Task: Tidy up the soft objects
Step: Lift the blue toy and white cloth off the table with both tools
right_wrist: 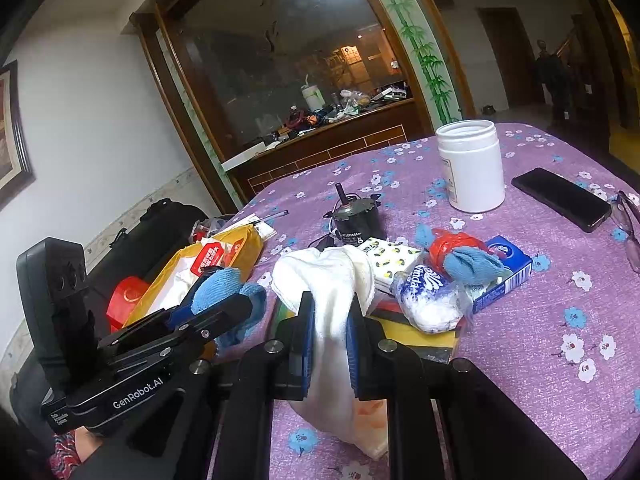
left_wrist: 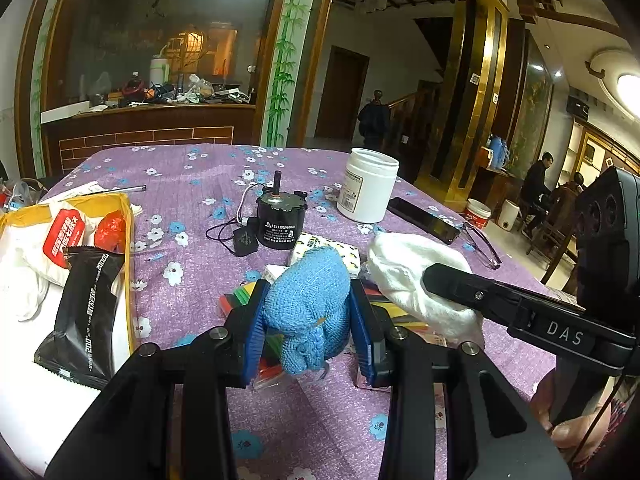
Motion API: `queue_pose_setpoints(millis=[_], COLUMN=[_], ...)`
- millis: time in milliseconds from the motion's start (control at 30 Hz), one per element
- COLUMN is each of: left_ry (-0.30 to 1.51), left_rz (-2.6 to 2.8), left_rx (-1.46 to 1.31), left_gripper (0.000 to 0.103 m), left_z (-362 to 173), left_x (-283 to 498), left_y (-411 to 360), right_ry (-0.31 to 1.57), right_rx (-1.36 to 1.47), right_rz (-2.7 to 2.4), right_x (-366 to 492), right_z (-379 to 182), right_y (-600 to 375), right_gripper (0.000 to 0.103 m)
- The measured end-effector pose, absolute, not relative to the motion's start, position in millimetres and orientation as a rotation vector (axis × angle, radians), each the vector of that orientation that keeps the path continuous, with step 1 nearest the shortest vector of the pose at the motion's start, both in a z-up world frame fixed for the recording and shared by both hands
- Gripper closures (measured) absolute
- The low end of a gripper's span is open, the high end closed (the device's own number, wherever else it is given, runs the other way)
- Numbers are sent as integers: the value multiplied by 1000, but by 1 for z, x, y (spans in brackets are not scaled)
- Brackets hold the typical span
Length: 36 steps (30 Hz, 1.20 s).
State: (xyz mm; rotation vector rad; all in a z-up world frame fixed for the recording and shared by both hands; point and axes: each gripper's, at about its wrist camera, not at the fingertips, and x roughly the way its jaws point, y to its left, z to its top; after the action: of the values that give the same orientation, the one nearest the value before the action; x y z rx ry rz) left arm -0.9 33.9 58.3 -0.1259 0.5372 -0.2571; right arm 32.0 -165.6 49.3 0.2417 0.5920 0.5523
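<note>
Dim room: glass partition [left_wrist: 160, 40], bamboo-painted pillar [left_wrist: 288, 60], wooden doorway [left_wrist: 340, 92].

Open purple tablecloth [right_wrist: 560, 312] on the near right side, wide enough to pass. Blocked ahead by the motor [left_wrist: 280, 220], white jar [left_wrist: 370, 186] and phone [left_wrist: 424, 220]; crowded left by the yellow bag [left_wrist: 120, 216].

On a purple floral tablecloth [right_wrist: 540, 320], the right gripper [right_wrist: 330, 344] pinches a white cloth [right_wrist: 332, 280] between its blue pads, while the left gripper [right_wrist: 236, 304] beside it grips a blue knitted cloth [right_wrist: 224, 284]. Behind them stand a white jar [right_wrist: 472, 164], a small motor [right_wrist: 356, 220] and tissue packs [right_wrist: 428, 300].
</note>
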Motion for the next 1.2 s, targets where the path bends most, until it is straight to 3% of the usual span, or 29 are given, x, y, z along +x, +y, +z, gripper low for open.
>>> queue_pose_setpoints(millis=[1200], left_ry=[563], left_rz=[-240], left_rx=[-141], left_gripper=[68], left_z=[52], left_x=[4], left_y=[40], right_ry=[614], right_rx=[231], right_rz=[592], right_x=[34], right_z=[45], right_y=[-160], right_gripper=[87])
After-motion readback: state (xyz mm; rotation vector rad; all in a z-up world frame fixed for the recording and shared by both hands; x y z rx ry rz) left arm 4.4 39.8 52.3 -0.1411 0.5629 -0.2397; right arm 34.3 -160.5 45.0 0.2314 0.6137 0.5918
